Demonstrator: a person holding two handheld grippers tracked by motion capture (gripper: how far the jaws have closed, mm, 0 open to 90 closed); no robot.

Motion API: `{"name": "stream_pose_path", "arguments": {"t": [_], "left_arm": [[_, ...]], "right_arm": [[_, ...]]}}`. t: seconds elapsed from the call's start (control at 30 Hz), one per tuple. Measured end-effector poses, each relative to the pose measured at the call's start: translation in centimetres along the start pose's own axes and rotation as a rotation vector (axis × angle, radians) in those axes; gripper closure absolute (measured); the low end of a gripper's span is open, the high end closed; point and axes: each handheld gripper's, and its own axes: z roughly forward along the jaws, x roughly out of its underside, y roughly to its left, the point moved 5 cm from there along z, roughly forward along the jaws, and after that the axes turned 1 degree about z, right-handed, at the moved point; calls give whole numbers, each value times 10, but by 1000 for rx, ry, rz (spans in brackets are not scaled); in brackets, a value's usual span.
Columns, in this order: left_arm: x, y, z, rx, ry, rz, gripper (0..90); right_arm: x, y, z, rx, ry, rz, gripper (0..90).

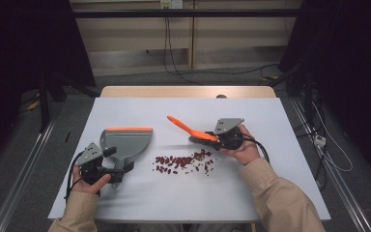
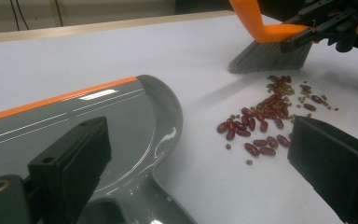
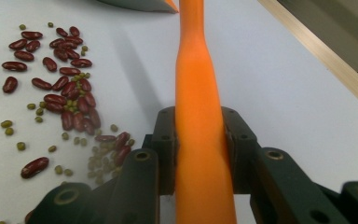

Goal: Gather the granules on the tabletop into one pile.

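A: High view, largest item first: the white table (image 1: 140,203) spans the middle of the frame. What sits on it?

B: The grey dustpan (image 1: 125,140) lies left of centre, its orange lip along its upper edge and its handle running down toward the lower left. The left gripper (image 1: 107,166) meets that handle at its lower end; in the left gripper view the jaws stand either side of the handle, but whether the pads press on it cannot be told.

A: State of the right gripper (image 1: 207,138)?

B: Pressed together on the orange brush (image 1: 189,129). The right gripper view shows both pads (image 3: 165,149) clamped against the handle. The handle's long axis runs up and left in the high view; the grey bristles (image 2: 268,56) hang at the upper right of the left gripper view.

A: Location of the beans (image 1: 183,162)?

B: At frame centre, a loose scatter of red kidney beans and small green ones, between the dustpan and the brush. The bristles sit at the pile's upper-right edge.

A: Governing relation for the coming move?

B: The beans lie left and below the right gripper, and the dustpan beyond them, so the likely sweep runs leftward. The brush-holding right hand is the nearer one to the pile.
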Motion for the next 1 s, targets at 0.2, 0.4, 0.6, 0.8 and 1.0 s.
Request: {"name": "stream_pose_path", "arguments": {"t": [0.2,0.4,0.6,0.8,1.0], "left_arm": [[-1,-1,-1,1,-1,4,57],[0,-2,1,2,1,5,57],[0,-2,1,0,2,7,57],[0,-2,1,0,8,8,57],[0,-2,1,2,9,10,57]], "right_arm": [[-2,18,-1,-18,4,-28,707],[-3,30,-5,-51,-15,-14,707],[-6,30,-5,-48,-25,-11,709],[-8,31,-2,-73,-35,8,709],[-12,37,-4,-112,-58,3,709]]}}
